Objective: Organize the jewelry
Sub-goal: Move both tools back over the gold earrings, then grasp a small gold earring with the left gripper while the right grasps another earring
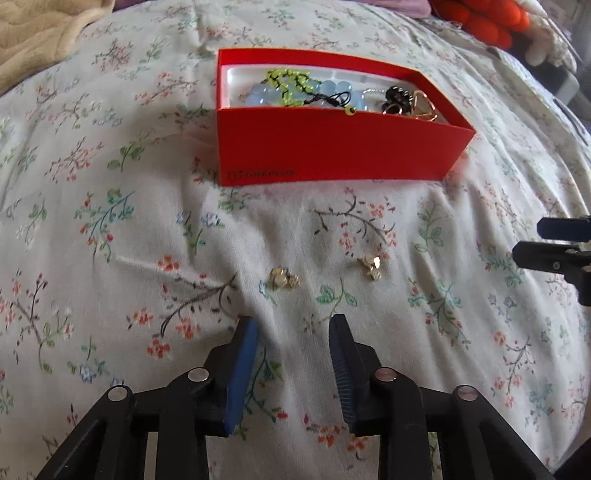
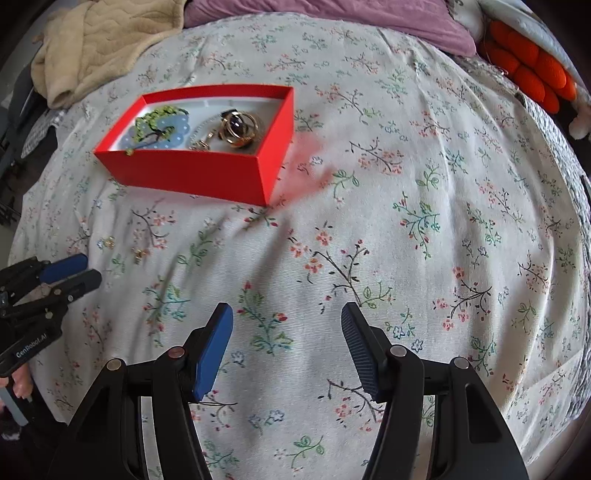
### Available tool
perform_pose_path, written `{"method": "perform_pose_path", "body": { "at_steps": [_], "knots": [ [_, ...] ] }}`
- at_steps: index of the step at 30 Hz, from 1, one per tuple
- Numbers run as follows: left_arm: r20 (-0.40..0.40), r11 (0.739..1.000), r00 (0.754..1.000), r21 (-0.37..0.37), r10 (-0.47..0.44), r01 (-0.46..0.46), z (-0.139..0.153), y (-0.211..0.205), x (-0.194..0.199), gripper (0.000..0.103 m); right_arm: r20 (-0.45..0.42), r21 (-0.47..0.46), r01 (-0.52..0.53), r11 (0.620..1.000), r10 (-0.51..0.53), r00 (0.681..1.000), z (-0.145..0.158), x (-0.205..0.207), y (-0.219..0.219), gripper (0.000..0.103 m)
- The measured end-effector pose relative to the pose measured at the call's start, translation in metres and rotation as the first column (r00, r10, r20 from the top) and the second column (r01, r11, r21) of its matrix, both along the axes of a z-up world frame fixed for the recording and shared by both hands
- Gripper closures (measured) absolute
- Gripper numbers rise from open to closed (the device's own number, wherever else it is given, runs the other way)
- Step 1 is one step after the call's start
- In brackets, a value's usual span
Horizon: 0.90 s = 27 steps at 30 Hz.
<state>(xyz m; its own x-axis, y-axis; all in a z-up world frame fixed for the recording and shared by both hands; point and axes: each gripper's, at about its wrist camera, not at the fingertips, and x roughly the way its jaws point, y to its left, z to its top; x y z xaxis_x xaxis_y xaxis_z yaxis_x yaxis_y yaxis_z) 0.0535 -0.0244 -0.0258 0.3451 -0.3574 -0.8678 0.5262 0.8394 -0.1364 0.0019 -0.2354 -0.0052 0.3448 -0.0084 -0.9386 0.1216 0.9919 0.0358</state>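
While low over bedspread [image 1: 110, 184], left gripper [image 1: 293, 325] gapes, facing 2 earrings [image 1: 284, 279].

both tools [image 1: 293, 323] [image 2: 287, 310] agape, empty

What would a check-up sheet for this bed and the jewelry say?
Surface: floral bedsheet, wrinkled.
Job's things: open red box holding a blue bead bracelet, green beaded strand and gold rings; two small gold earrings loose on the sheet in front of it.
Clutter: beige blanket, purple cloth, orange plush.
Grippers: left tool open, just short of the earrings; right tool open, empty.
Cables: nothing seen.
Surroundings: dark, unclear.
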Motion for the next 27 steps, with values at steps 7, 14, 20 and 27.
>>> {"method": "perform_pose_path", "body": {
  "at_steps": [7,14,20,27],
  "knots": [
    [0.011,1.0,1.0,-0.002,-0.01,0.01,-0.007,-0.009,0.011,0.072,-0.013,0.001,-0.001,1.0,0.001,1.0,-0.008,0.005,-0.005,0.039],
    [0.036,0.999,0.999,0.026,-0.025,0.024,-0.013,-0.019,0.014,0.073,-0.025,-0.003,-0.011,1.0,0.011,1.0,-0.014,0.011,-0.002,0.039],
    [0.059,0.998,0.997,0.045,-0.039,0.037,-0.015,-0.025,0.014,0.087,-0.03,-0.009,-0.006,1.0,0.006,1.0,-0.015,0.016,-0.001,0.039],
    [0.06,0.999,0.998,0.048,-0.02,0.017,-0.013,-0.022,0.016,0.098,-0.03,-0.01,-0.004,1.0,0.004,1.0,-0.016,0.02,0.004,0.039]
  ]
}}
